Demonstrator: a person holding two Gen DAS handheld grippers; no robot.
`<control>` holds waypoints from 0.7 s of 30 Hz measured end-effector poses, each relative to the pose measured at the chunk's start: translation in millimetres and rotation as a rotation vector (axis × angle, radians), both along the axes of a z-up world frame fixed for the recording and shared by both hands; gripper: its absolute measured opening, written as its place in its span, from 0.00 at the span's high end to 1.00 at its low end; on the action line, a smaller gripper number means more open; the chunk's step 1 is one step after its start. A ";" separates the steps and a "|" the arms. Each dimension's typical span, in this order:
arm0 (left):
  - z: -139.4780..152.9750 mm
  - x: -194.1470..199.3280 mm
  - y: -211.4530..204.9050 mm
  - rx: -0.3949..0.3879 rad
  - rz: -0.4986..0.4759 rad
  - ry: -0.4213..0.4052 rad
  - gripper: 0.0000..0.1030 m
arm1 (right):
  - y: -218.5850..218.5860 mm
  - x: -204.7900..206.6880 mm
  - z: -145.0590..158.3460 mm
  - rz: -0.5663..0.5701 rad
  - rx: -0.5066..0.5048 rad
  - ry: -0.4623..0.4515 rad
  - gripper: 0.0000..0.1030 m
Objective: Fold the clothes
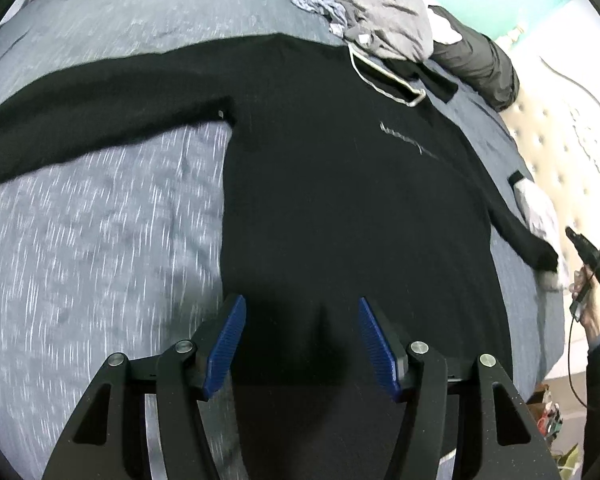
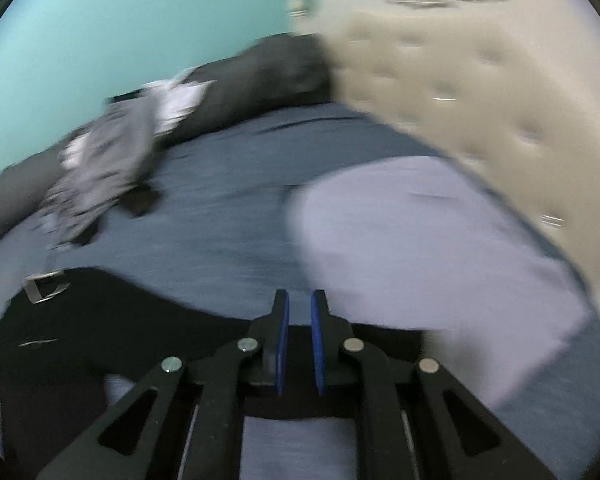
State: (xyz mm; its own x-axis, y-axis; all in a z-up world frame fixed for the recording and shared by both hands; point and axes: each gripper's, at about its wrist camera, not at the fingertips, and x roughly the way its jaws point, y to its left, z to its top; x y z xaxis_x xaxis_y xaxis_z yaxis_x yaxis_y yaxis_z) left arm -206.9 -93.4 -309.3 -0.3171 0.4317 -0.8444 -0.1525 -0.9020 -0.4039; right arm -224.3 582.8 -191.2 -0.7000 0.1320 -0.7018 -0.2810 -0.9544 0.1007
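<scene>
A black long-sleeved sweater point(image 1: 340, 184) lies flat and face up on the blue-grey bedspread point(image 1: 100, 240), with one sleeve stretched left and the other reaching right to its cuff point(image 1: 544, 258). My left gripper point(image 1: 302, 320) hovers open over the sweater's lower hem, with nothing between the blue pads. My right gripper point(image 2: 300, 304) is shut to a narrow slit with no cloth visible in it, and the black sleeve point(image 2: 120, 320) lies under and left of it. From the left wrist view, a hand holds the right gripper point(image 1: 592, 256) just past the cuff.
A heap of grey and blue clothes point(image 1: 372, 12) and a dark pillow point(image 1: 480, 64) lie at the far side of the bed. A pale lilac pillow point(image 2: 420, 248) sits by the cream tufted headboard point(image 2: 480, 80). The bed edge and floor clutter point(image 1: 548, 416) are at the right.
</scene>
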 end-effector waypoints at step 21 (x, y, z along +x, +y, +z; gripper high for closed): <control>-25.5 -44.6 17.8 0.000 -0.025 0.186 0.38 | -298.7 -254.2 -114.7 0.470 -0.067 -0.297 0.89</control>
State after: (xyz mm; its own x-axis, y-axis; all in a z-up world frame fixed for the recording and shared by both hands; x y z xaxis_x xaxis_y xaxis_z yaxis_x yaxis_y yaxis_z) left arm -251.4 -75.6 -334.9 -0.4568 0.4418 -0.7721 -0.2471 -0.8968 -0.3670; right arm -478.5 284.0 -306.0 -0.4435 -0.1984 -0.8741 0.1474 -0.9781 0.1473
